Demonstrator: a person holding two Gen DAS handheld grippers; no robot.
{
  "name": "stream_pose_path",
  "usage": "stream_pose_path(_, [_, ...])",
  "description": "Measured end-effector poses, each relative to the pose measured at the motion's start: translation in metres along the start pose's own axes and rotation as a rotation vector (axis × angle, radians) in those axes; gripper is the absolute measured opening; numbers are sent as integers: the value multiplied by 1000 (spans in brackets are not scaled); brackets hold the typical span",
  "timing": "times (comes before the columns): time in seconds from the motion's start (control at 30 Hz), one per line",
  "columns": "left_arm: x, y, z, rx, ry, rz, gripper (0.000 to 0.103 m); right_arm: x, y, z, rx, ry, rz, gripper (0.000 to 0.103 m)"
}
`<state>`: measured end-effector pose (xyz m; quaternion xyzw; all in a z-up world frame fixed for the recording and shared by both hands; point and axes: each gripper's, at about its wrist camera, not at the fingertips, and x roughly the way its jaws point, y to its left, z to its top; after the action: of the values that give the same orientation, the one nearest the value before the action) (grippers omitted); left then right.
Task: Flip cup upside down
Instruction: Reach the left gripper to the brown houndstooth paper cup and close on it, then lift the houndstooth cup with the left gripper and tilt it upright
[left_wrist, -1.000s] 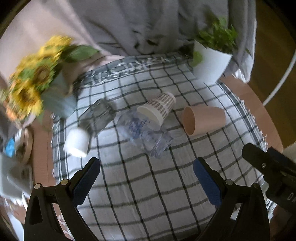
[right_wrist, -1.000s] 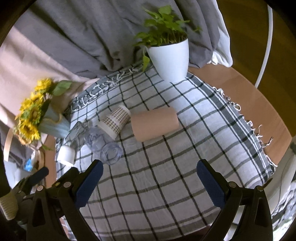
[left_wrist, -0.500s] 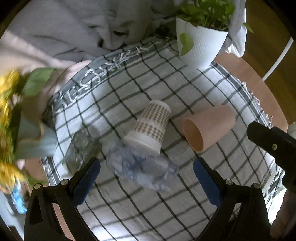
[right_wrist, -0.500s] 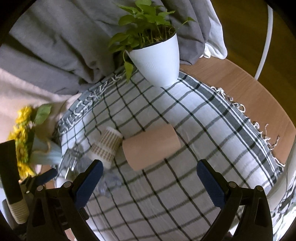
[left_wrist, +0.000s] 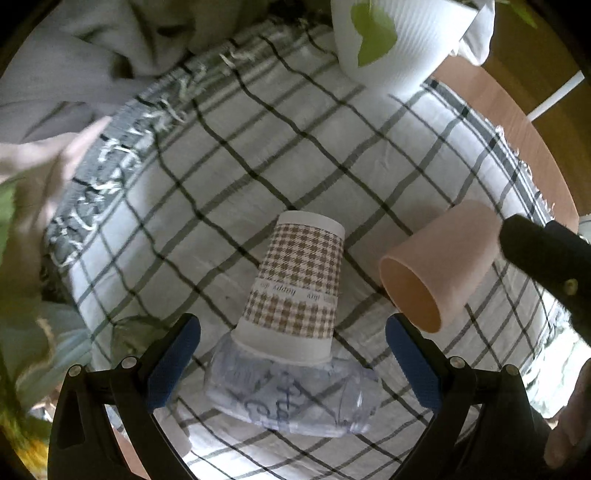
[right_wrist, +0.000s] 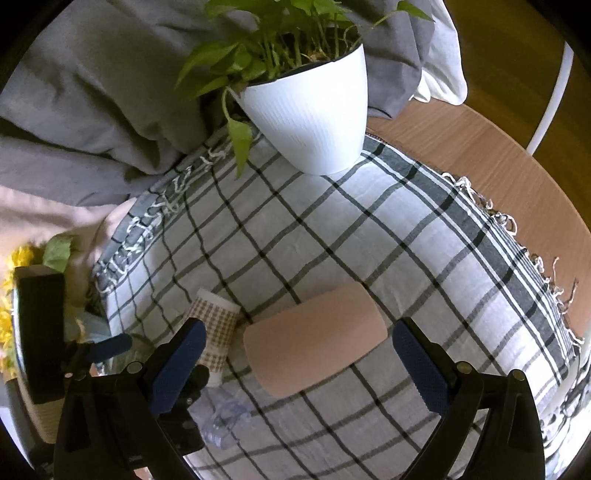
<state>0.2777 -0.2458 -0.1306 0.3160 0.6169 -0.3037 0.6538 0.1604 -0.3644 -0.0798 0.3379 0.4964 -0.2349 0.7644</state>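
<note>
A brown-checked paper cup (left_wrist: 297, 291) lies on its side on the checked cloth, its rim resting on a clear plastic cup (left_wrist: 295, 395) that also lies on its side. My left gripper (left_wrist: 291, 362) is open, its blue pads on either side of the checked cup's rim end. A plain tan cup (left_wrist: 436, 266) lies on its side to the right, mouth towards me. In the right wrist view the tan cup (right_wrist: 314, 338) lies between the blue pads of my open right gripper (right_wrist: 295, 365). The checked cup (right_wrist: 214, 325) shows there behind the left pad.
A white pot with a green plant (right_wrist: 310, 110) stands at the back of the checked cloth (right_wrist: 369, 229). Grey bedding (right_wrist: 92, 92) lies behind. Yellow flowers (right_wrist: 11, 291) are at the far left. The bare wooden table (right_wrist: 480, 155) shows to the right.
Both grippers have moved forward and down towards the cups. The checked cup now lies between the left pads and the tan cup between the right pads. The glass jar has left the left view.
</note>
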Motion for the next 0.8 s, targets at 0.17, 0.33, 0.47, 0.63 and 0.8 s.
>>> stream_pose_path(0.17, [25,3,13,16,63,6,102,9,-4,6,27,8,-31,102])
stream_pose_path(0.33, [43,9,23,-3,102,0,96,19,-5,11,30,23,-47,102])
stream_pose_path(0.47, [56,12,29,-19,129,-10,93,24,-6,14,36,29,-54,102])
stream_pose_path(0.63, [67,19,35,-50,155,-41,75,28,-7,15,39,38,-65,102])
stream_pose_path(0.8, [70,16,41,-48,142,-36,69,31,-9,16,36,43,-71,102])
